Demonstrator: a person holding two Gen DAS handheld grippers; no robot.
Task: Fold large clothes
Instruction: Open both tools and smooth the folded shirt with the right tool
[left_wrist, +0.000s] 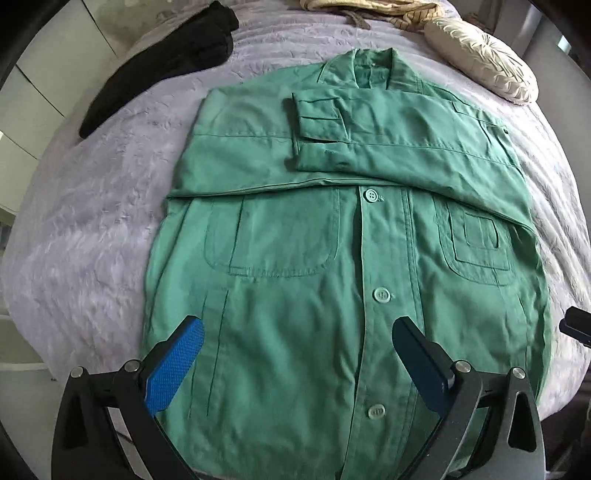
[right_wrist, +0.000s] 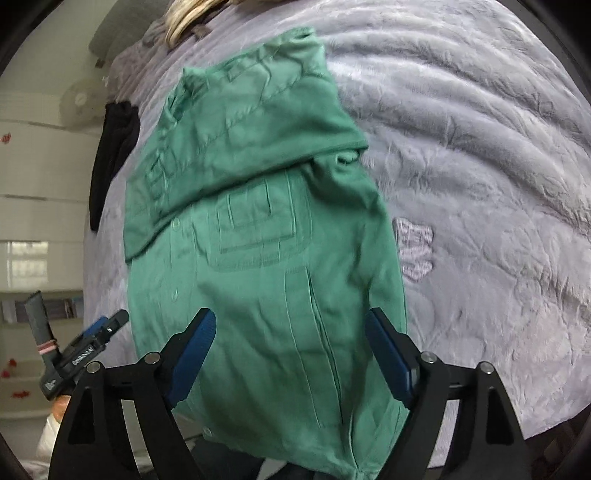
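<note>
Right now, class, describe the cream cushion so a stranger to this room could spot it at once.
Start at the lavender bedspread with the green jacket spread on it. Beyond the jacket's collar, at the far right, lies the cream cushion. Its pale, puckered, pleated cover separates it from the striped yellow cloth beside it and the black garment opposite.

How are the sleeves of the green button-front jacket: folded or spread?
Folded: both sleeves lie across the chest of the green button-front jacket; the lower body is flat.
</note>
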